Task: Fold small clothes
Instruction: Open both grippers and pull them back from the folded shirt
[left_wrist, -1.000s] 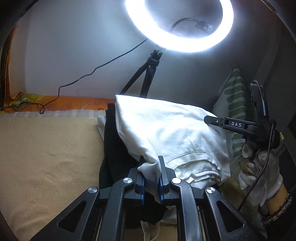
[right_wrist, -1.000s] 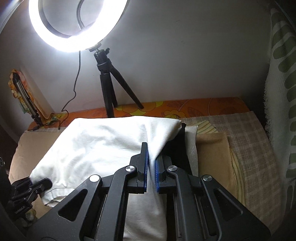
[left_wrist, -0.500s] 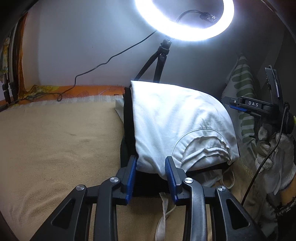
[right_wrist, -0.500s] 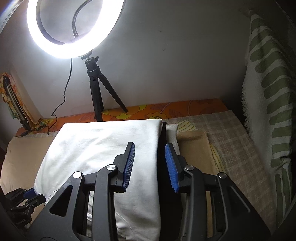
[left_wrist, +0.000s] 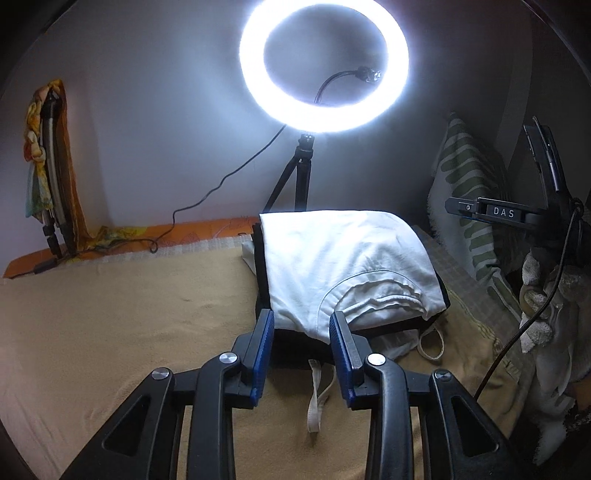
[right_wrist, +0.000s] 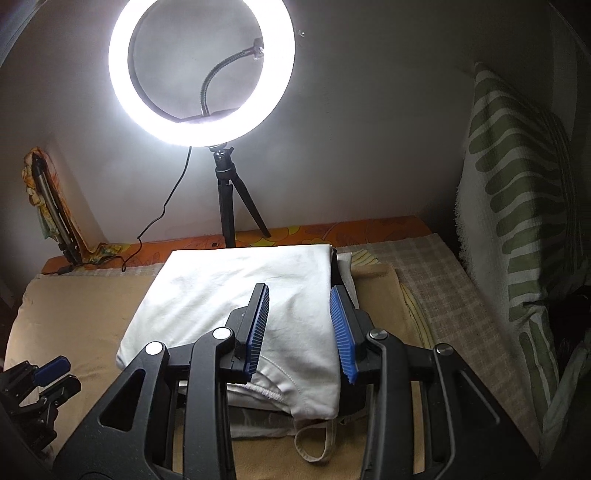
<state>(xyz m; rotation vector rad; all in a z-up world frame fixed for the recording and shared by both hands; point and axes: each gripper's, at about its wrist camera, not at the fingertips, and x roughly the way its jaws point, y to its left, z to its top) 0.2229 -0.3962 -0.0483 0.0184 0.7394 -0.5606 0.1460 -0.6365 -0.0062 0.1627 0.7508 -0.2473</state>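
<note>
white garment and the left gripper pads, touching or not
Apart. In the left wrist view the left gripper has just been opening, and dark gaps show between each blue pad and the folded white garment.

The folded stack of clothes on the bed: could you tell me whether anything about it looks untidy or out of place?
Mostly neat: the white garment lies folded on top of a dark garment. One oddity: thin pale straps from something lower in the stack trail loose from under the near edge onto the beige blanket, and one hangs out as a loop.
</note>
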